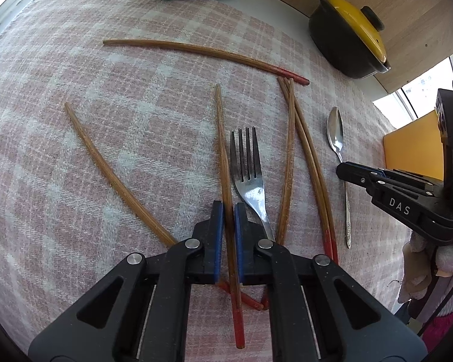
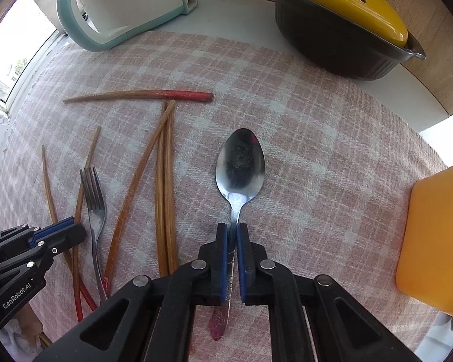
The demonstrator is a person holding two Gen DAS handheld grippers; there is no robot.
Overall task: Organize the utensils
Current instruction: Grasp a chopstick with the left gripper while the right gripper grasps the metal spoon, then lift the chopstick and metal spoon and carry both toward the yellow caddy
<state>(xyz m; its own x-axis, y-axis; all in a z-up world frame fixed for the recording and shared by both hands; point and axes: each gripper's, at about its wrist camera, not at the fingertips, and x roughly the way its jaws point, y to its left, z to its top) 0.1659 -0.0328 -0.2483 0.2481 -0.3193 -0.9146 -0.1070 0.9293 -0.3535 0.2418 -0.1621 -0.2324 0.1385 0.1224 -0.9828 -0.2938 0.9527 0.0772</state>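
The left gripper [image 1: 229, 208] is clenched on one wooden chopstick [image 1: 225, 169], its blue fingers [image 1: 217, 235] pressing the stick from both sides at its lower part, just above the red end. This chopstick lies on the pink checked cloth [image 1: 136, 120] that covers the worktop, and it points away from the camera. Just beside it, on its right, lies a metal fork [image 1: 247, 175] with the tines pointing away, and its handle goes under the right finger of that gripper. More chopsticks are spread on the cloth: one long curved chopstick [image 1: 117, 178] at the left, one crosswise chopstick [image 1: 202, 52] at the far side, and a group of three chopsticks [image 1: 299, 150] to the right of the fork. The right gripper [image 2: 232, 229] is clenched on the handle of a metal spoon [image 2: 240, 166], which lies on the cloth with its bowl facing up and pointing away. At the far right edge stands a dark pot with a yellow lid [image 2: 341, 21], and at the far left a white and mint appliance [image 2: 120, 9]. An orange board [image 2: 435, 235] lies at the right edge of the cloth.
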